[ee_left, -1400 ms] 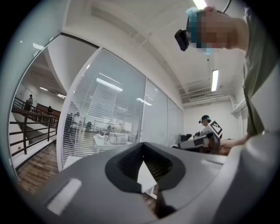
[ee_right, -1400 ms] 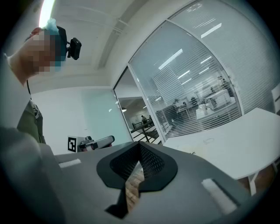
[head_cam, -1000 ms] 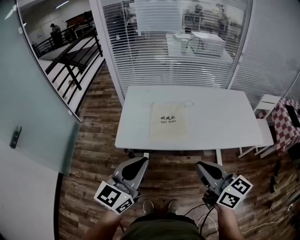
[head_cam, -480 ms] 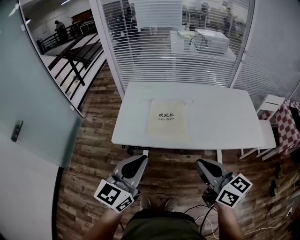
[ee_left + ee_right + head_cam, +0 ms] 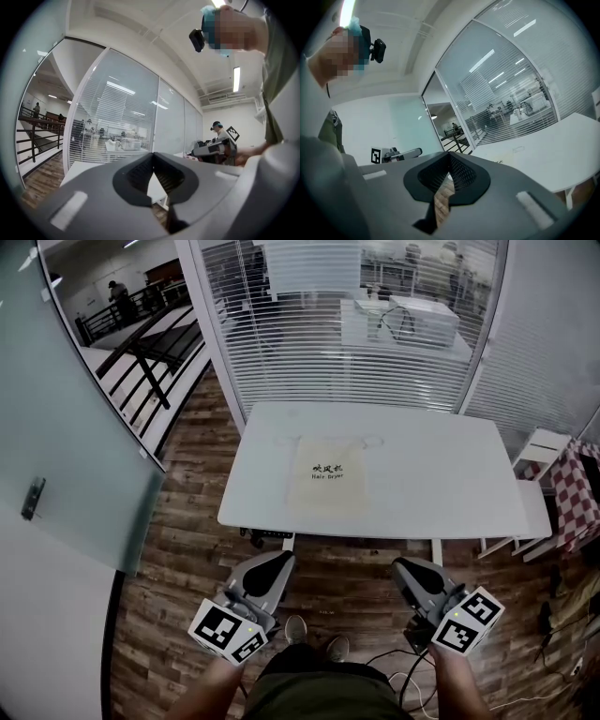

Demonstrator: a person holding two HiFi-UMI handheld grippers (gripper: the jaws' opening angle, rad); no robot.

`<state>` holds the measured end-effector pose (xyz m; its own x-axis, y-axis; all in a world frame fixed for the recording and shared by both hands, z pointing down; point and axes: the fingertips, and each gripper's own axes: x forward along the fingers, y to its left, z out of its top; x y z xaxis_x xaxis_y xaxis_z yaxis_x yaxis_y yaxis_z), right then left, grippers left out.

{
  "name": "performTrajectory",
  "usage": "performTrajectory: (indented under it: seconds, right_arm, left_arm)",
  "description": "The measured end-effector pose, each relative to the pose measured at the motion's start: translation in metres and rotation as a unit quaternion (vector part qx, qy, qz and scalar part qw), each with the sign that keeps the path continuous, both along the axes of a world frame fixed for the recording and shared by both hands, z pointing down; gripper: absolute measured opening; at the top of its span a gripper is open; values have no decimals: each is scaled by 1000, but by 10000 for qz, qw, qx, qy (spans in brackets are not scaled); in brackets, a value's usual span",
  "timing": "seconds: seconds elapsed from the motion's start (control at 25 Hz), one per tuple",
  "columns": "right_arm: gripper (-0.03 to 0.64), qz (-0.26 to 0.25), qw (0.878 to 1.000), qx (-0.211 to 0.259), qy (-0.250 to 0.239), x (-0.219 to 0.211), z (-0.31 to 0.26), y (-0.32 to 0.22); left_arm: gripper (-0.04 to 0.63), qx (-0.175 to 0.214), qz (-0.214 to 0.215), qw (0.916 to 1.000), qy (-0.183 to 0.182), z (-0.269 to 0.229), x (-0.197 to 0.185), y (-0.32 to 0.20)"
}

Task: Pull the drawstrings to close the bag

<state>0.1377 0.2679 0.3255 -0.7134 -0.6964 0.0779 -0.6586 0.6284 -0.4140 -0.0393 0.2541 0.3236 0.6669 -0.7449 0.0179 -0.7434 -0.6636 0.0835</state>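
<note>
A beige drawstring bag (image 5: 327,475) with dark print lies flat on the white table (image 5: 441,474), its mouth toward the far side. Thin drawstring loops (image 5: 373,440) lie on the table at its far corners. My left gripper (image 5: 279,564) and right gripper (image 5: 405,570) hang low in front of me over the wooden floor, well short of the table's near edge. Both are shut with nothing between the jaws. In the left gripper view my left gripper (image 5: 153,154) points over the table; my right gripper (image 5: 450,155) does the same in its own view, where one drawstring loop (image 5: 518,149) shows faintly.
A glass wall with blinds (image 5: 347,343) stands behind the table. A frosted glass panel (image 5: 66,446) is at the left, a white stool (image 5: 539,448) at the right. Cables (image 5: 412,671) lie on the wooden floor (image 5: 187,549) by my feet.
The view has shifted slightly and the table sits a little lower and to the left in the frame. My feet have stepped. Both grippers stay shut in the same place.
</note>
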Motion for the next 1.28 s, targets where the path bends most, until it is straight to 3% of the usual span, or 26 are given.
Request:
performTrajectory:
  seconds: [0.52, 1.28]
  right_arm:
    - [9, 59, 9996, -250, 128, -11, 27, -38]
    - [9, 265, 9979, -540, 257, -51, 48, -183]
  left_arm:
    - [8, -222, 14, 9998, -1, 27, -13, -39]
    - [8, -527, 237, 9983, 8, 52, -53, -193]
